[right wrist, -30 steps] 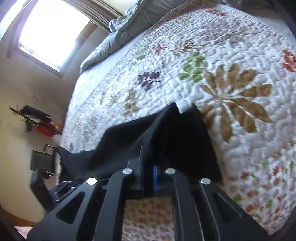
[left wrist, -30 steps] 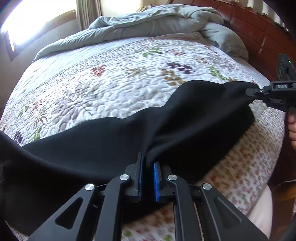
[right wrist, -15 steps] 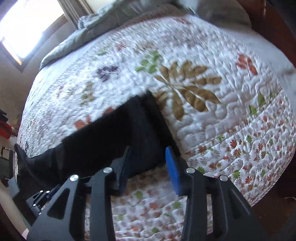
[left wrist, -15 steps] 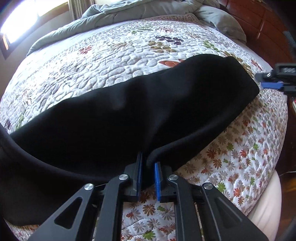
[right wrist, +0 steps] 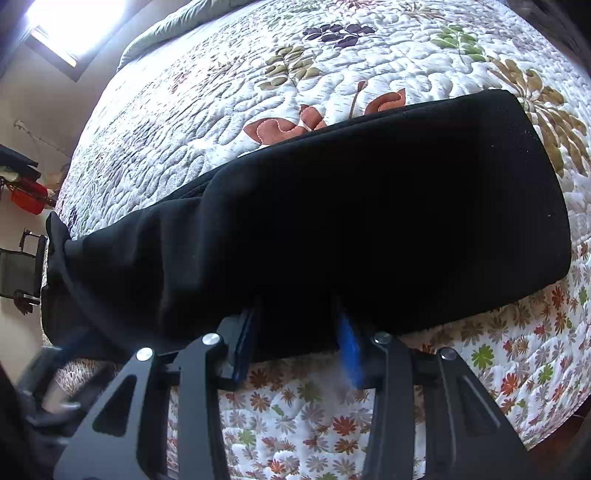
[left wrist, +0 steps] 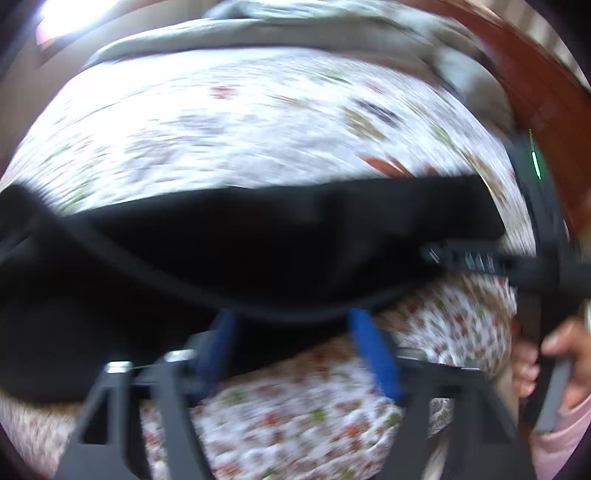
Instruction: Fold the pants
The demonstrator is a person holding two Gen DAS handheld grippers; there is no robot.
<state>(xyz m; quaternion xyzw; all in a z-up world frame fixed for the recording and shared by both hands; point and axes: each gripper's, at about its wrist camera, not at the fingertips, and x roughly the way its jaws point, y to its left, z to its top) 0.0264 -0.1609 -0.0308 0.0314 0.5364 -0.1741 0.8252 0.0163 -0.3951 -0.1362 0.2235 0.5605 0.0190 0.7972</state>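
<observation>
Pants (left wrist: 258,243) lie long and black across the flowery quilt (left wrist: 258,122), just ahead of both claws. On the left, the left claw (left wrist: 295,332) is opening, pads wide apart, with the near hem between them. On the right, the right claw (right wrist: 299,332) stands partly apart over the near edge, not pinching.

I count one pair of black pants (right wrist: 369,206), one floral quilt (right wrist: 258,85), one grey duvet (left wrist: 295,33), two grippers: left (left wrist: 291,347), right (right wrist: 299,343).
</observation>
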